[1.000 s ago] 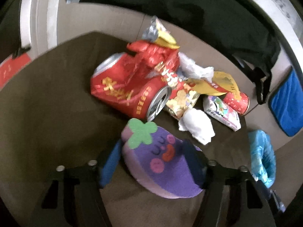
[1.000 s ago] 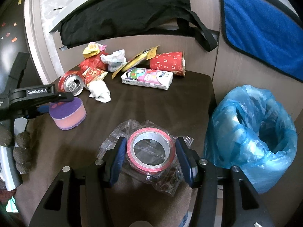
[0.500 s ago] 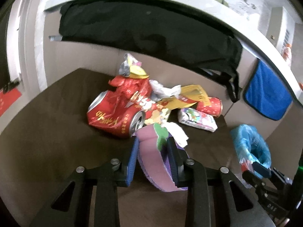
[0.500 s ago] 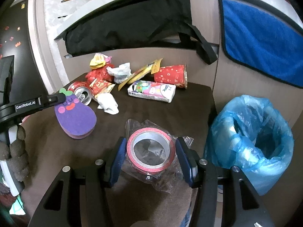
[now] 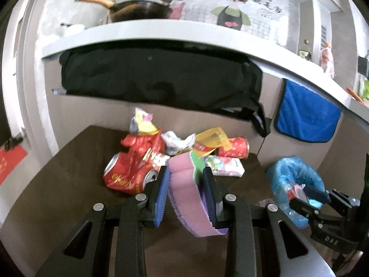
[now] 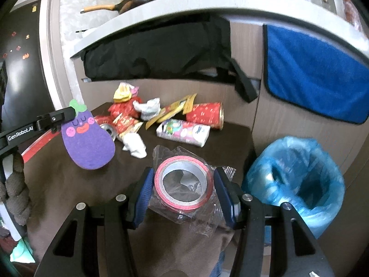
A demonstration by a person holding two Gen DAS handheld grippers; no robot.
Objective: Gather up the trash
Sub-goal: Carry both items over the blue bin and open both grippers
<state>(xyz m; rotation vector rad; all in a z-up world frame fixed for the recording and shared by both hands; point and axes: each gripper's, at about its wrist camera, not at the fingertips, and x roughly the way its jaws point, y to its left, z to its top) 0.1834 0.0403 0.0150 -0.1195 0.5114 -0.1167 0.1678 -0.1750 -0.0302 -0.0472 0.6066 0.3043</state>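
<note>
My left gripper [image 5: 184,170] is shut on a purple eggplant-shaped sponge [image 5: 184,194], held on edge above the brown table [image 5: 69,161]. The right wrist view shows that sponge [image 6: 88,143] hanging at the left, clear of the tabletop. My right gripper [image 6: 183,175] is shut on a red tape roll [image 6: 177,204] in a clear plastic wrapper, raised over the table's near edge. A blue-lined trash bin [image 6: 297,180] stands open just to its right. At the back of the table lie a crushed red can [image 5: 129,173], a red paper cup [image 6: 205,115], a tissue pack [image 6: 184,132] and wrappers.
A black bag [image 5: 161,76] hangs under the grey countertop [image 5: 184,32] behind the table. A blue towel [image 6: 316,69] hangs at the right, above the bin. A wok [image 5: 138,9] sits on the counter. A crumpled white tissue [image 6: 135,144] lies mid-table.
My left gripper closed on the eggplant sponge, lifted it off the table and rolled it onto its edge. My right gripper rose a little with the tape roll.
</note>
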